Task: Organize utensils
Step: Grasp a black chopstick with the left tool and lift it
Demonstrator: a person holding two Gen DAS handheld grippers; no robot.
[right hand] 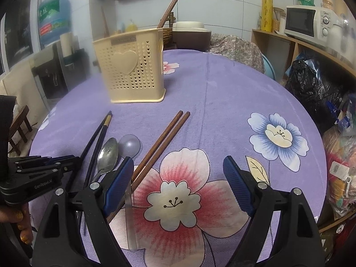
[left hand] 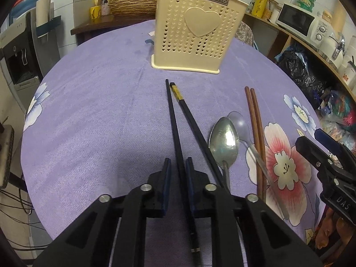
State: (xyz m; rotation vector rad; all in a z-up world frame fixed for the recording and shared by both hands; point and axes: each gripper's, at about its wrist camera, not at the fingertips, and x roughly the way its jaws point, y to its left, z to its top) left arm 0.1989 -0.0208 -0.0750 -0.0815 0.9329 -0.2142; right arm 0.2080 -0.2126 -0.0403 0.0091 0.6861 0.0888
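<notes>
My left gripper (left hand: 178, 166) is shut on one black chopstick (left hand: 172, 120) that lies on the purple cloth; its mate (left hand: 191, 115), with a gold band, lies just right of the fingers. Further right lie a metal spoon (left hand: 223, 140), a clear plastic spoon (left hand: 239, 120) and a pair of brown chopsticks (left hand: 255, 129). The cream perforated holder (left hand: 195, 31) stands upright beyond them, with brown sticks in it. My right gripper (right hand: 178, 160) is open above the pink flower print, holding nothing; its left finger overlaps the clear spoon's handle (right hand: 130, 211) and the brown chopsticks (right hand: 164, 138).
The round table (right hand: 222, 89) has a purple flowered cloth. Shelves with a microwave (right hand: 307, 21) and a black bag (right hand: 311, 82) stand to the right. A water dispenser (left hand: 20, 51) is on the left, a rice cooker (right hand: 189, 33) behind the table. A hand (right hand: 22, 222) shows at lower left.
</notes>
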